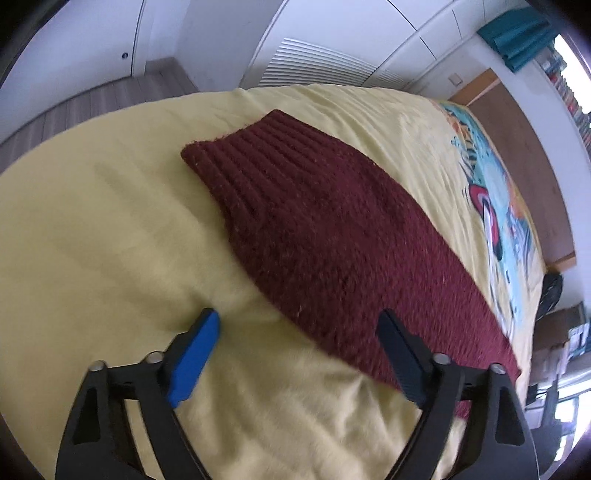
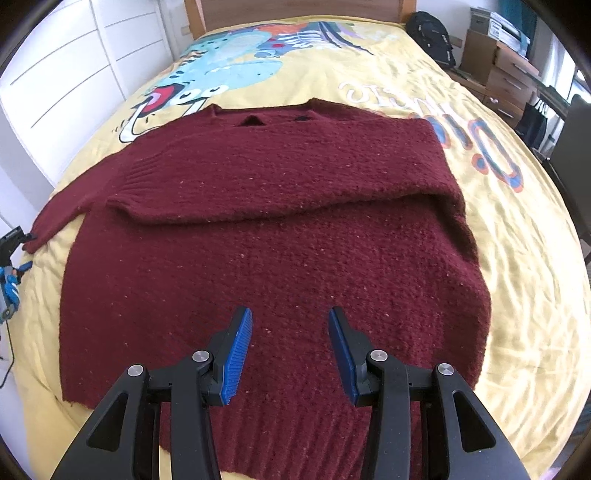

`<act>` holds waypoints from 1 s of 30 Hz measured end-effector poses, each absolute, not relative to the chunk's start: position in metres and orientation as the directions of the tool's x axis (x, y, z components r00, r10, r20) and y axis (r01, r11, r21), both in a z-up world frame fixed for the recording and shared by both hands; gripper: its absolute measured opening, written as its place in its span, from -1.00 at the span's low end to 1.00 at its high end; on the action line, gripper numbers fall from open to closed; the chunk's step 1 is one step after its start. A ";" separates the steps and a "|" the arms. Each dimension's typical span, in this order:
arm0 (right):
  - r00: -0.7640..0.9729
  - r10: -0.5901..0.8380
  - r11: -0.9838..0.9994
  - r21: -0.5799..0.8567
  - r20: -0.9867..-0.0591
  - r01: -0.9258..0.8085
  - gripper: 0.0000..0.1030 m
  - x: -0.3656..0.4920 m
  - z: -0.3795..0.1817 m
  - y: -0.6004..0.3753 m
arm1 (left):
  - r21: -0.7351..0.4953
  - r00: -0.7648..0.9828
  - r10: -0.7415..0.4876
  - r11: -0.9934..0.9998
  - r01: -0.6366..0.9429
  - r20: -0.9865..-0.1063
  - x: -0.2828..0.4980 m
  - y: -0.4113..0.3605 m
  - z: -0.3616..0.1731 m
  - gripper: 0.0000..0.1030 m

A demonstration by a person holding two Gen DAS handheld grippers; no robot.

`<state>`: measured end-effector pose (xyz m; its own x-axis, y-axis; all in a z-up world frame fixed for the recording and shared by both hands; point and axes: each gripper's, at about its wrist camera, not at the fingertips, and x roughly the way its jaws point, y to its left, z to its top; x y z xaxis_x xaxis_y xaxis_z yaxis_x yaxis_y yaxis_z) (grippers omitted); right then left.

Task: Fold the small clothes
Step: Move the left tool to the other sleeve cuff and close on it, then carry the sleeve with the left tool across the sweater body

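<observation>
A yellow bedspread (image 2: pixel 498 258) with a cartoon print (image 2: pixel 229 70) fills most of the right wrist view. A black backpack (image 2: pixel 430 35) sits at upper right beside wooden drawers (image 2: pixel 506 74). White cupboards (image 2: pixel 74 74) stand at upper left. A wooden headboard (image 2: pixel 295 11) runs along the top.

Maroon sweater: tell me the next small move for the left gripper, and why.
Probably ease the open left gripper forward and close on the near edge of the outstretched sleeve. That sleeve lies flat on the yellow bedspread, while the other sleeve is already folded across the maroon sweater. The right gripper hovers open over the body.
</observation>
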<state>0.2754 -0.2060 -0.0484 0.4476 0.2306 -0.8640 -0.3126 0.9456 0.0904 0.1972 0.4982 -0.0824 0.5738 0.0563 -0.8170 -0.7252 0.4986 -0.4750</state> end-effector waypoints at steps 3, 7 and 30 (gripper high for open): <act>0.450 0.227 0.947 0.089 -0.864 -0.308 -0.12 0.277 -0.048 -0.207 | -0.493 0.586 0.046 0.490 -0.719 -0.809 0.201 0.507 -0.082 0.21; 0.452 0.234 0.945 0.092 -0.861 -0.313 -0.12 0.277 -0.045 -0.206 | -0.551 0.627 0.033 0.441 -0.708 -0.779 0.201 0.516 -0.084 0.07; 0.489 0.230 0.962 0.120 -0.841 -0.246 -0.12 0.268 -0.035 -0.260 | -0.699 0.744 0.023 0.326 -0.637 -0.667 0.203 0.521 -0.063 -0.83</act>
